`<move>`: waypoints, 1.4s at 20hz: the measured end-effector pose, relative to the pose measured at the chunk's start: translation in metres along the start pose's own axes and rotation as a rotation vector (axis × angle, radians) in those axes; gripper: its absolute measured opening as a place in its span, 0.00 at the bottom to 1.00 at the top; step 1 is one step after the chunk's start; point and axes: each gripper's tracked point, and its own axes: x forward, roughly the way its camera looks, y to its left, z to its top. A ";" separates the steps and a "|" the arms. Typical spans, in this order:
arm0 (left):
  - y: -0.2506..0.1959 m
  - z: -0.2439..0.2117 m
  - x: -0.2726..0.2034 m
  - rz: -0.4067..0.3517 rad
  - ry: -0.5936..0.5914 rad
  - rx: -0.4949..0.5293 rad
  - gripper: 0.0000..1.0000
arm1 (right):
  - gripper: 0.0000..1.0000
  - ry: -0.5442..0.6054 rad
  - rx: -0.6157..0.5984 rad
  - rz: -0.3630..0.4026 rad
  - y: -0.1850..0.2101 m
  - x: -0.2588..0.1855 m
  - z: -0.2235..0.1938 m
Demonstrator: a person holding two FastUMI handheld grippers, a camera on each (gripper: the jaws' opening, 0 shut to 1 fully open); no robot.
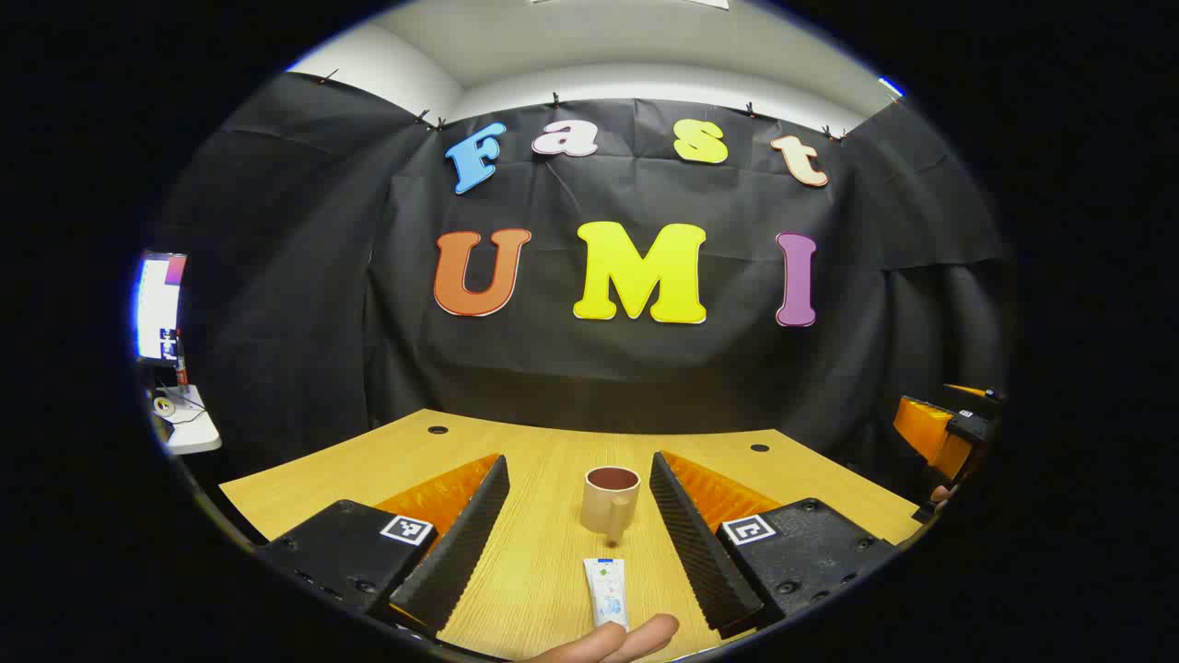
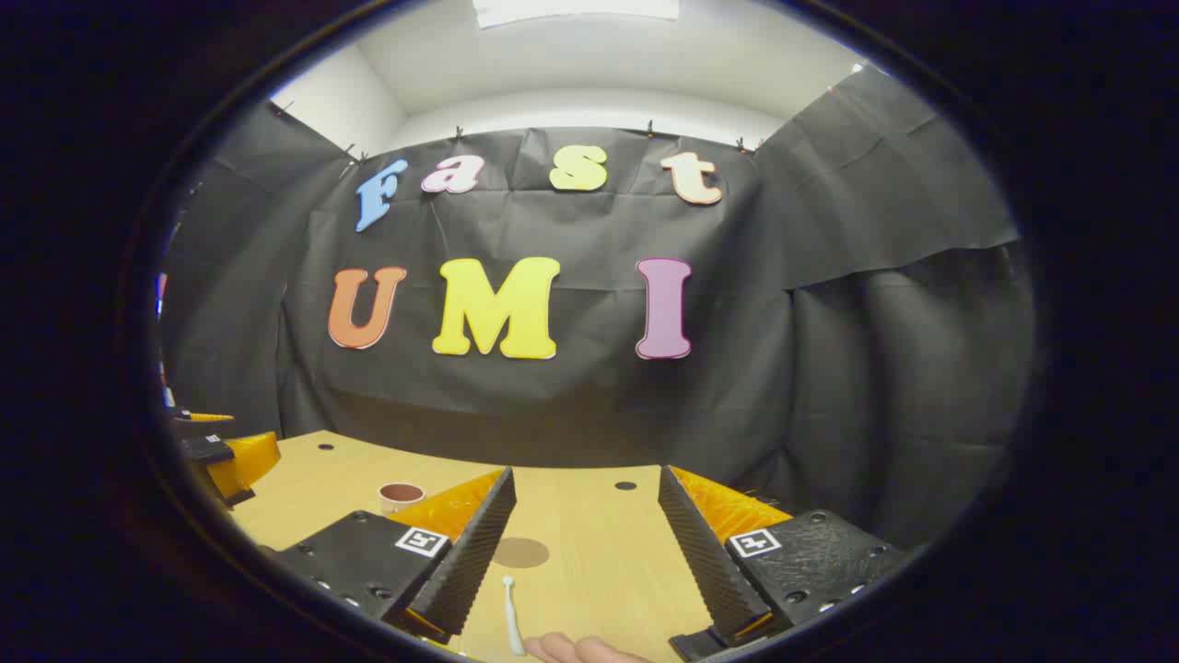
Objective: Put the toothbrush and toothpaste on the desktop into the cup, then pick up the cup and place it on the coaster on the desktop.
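cup (image 1: 610, 500) beyond toothpaste (image 1: 607, 592), coaster (image 2: 520, 552) near toothbrush (image 2: 510, 615)

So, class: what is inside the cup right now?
The cup stands upright on the desktop. Its reddish-brown inner wall shows, nothing sticks out, and its bottom is hidden by the rim. The toothpaste lies in front of it.

Left tool (image 1: 578, 543) wide open: cup (image 1: 610, 500), toothpaste (image 1: 606, 591) in gap, bare desk (image 1: 543, 571) around

A beige cup (image 1: 610, 502) with brown inside, white toothpaste (image 1: 608, 594), white toothbrush (image 2: 510, 615), brown coaster (image 2: 520, 552), light woodgrain desktop (image 1: 543, 571).
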 end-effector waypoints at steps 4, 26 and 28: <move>0.001 -0.007 0.001 0.010 0.018 0.016 0.98 | 0.94 -0.008 -0.003 -0.009 -0.004 0.002 -0.001; -0.007 -0.063 0.017 0.000 0.154 0.028 0.98 | 0.94 0.015 0.012 0.000 -0.007 0.002 -0.024; -0.006 -0.088 0.019 0.000 0.213 0.037 0.98 | 0.94 0.023 0.020 0.010 -0.004 0.003 -0.028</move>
